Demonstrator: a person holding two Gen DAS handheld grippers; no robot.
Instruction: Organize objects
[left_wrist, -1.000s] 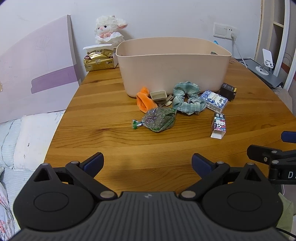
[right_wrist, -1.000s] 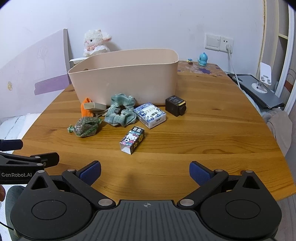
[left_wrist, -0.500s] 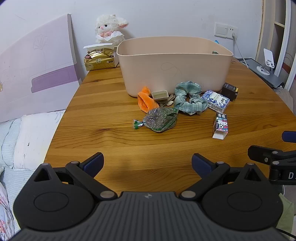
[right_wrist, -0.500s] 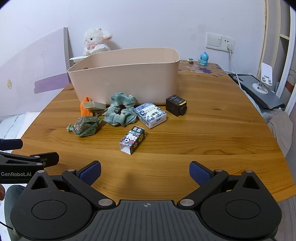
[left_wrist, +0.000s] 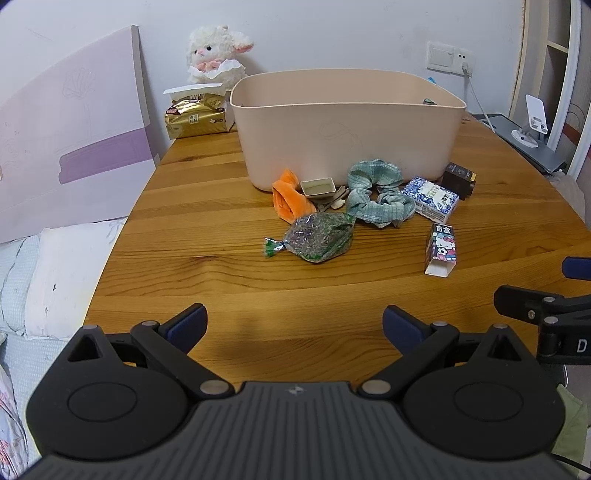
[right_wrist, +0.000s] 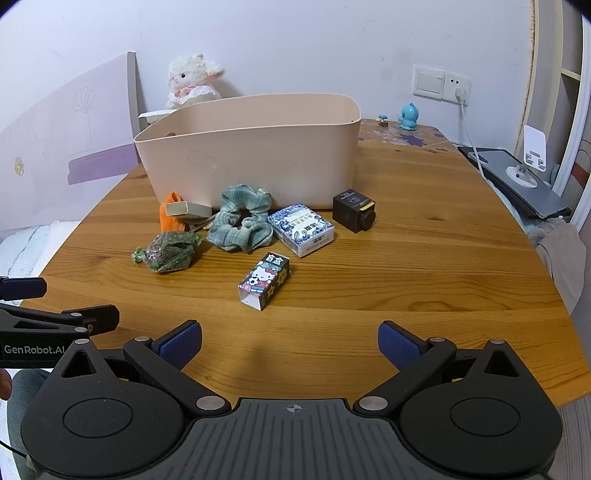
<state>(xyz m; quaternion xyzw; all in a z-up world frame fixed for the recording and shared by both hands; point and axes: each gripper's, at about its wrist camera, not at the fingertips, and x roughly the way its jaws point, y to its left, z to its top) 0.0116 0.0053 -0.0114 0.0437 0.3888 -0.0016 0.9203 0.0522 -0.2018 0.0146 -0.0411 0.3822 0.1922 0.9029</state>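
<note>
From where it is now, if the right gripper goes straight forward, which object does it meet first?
Probably the Hello Kitty box. It lies on the table nearly centred ahead of the open right gripper, nearer than the blue-patterned box and the pink bin. Depth is unclear; if the gripper travels high, it could pass over the box.

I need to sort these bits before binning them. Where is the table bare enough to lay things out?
Bare: table right of the black box, and the near strip before the Hello Kitty box. Crowded: along the bin front, around the scrunchie.
</note>
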